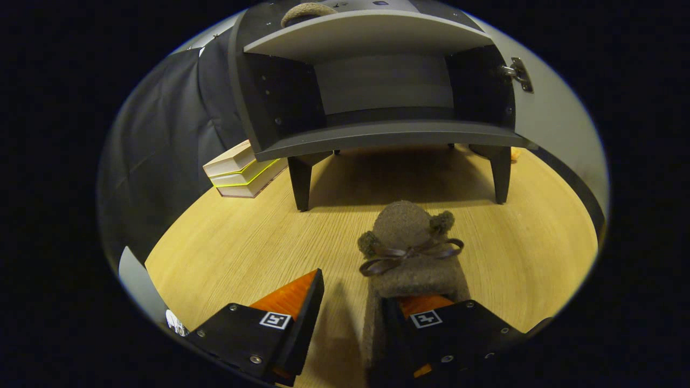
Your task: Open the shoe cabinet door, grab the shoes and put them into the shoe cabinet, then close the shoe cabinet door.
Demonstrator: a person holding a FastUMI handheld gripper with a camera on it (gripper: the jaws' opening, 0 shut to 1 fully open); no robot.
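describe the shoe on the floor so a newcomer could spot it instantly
Start at the dark shoe cabinet standing open on the wooden floor. The shoe lies in front of it, at the hand-held gripper, one finger over its heel. It is brown and fuzzy, with small ears and a ribbon bow.

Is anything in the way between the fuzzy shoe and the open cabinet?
Nothing visible. The shoe sits at the gripper, its heel by one finger; the fingers stand apart. Bare wooden floor lies between it and the cabinet, whose door is swung open. The books lie off to the side.
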